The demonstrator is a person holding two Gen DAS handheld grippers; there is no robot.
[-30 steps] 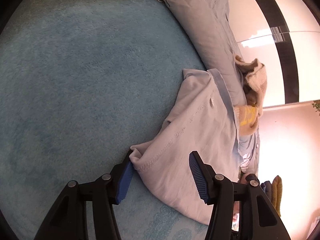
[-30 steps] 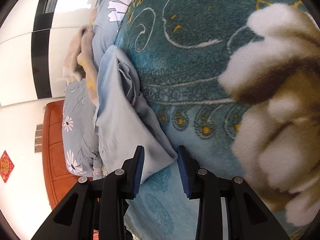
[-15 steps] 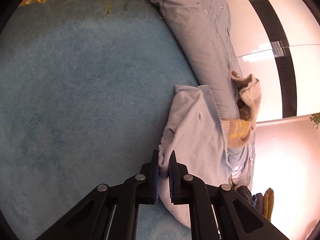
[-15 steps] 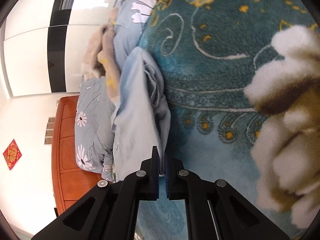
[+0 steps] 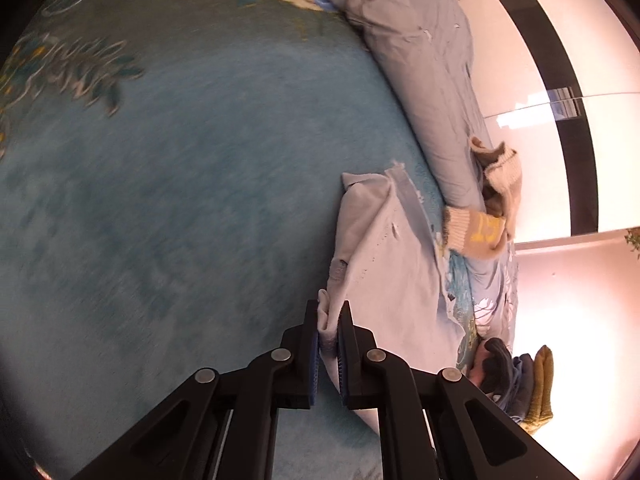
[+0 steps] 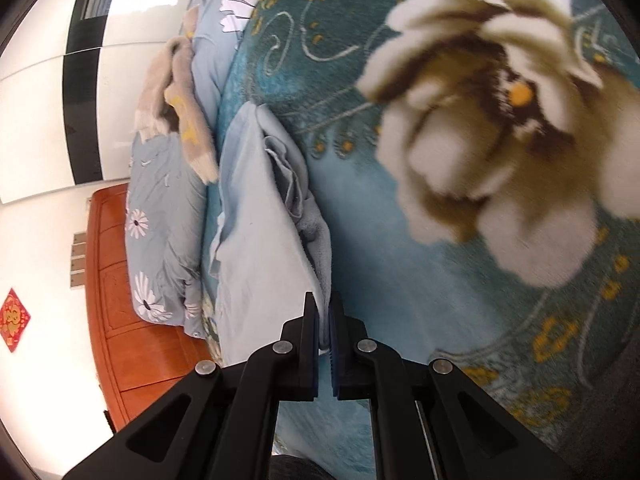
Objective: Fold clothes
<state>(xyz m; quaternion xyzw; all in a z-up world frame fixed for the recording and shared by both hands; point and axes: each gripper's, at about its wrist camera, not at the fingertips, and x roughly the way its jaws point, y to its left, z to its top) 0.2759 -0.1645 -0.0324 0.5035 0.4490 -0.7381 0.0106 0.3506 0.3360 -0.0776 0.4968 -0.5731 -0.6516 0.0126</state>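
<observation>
The pale blue garment (image 5: 396, 272) lies bunched on the teal blanket (image 5: 192, 168), toward 3 o'clock in the left wrist view and toward 9 o'clock in the right wrist view (image 6: 260, 248), close against the floral quilt (image 5: 424, 92). The left gripper (image 5: 328, 322) has its fingers (image 5: 311, 332) clamped on a folded edge of the garment at 6 o'clock; the right gripper (image 6: 325, 314) likewise pinches a corner edge between its nearly touching fingers (image 6: 310, 320). A beige knit sweater (image 5: 492, 200) rests on the quilt, just beside the garment's far edge. Open blanket spreads from 7 to 12 o'clock in the left view, and across the large white flower print (image 6: 492, 120) from 12 to 4 o'clock in the right view. A wooden headboard (image 6: 116, 280) sits at 8 o'clock there. Compared with a second ago, when both pairs of fingers stood spread around the cloth, they are now shut on it, and more of the blanket pattern shows.
</observation>
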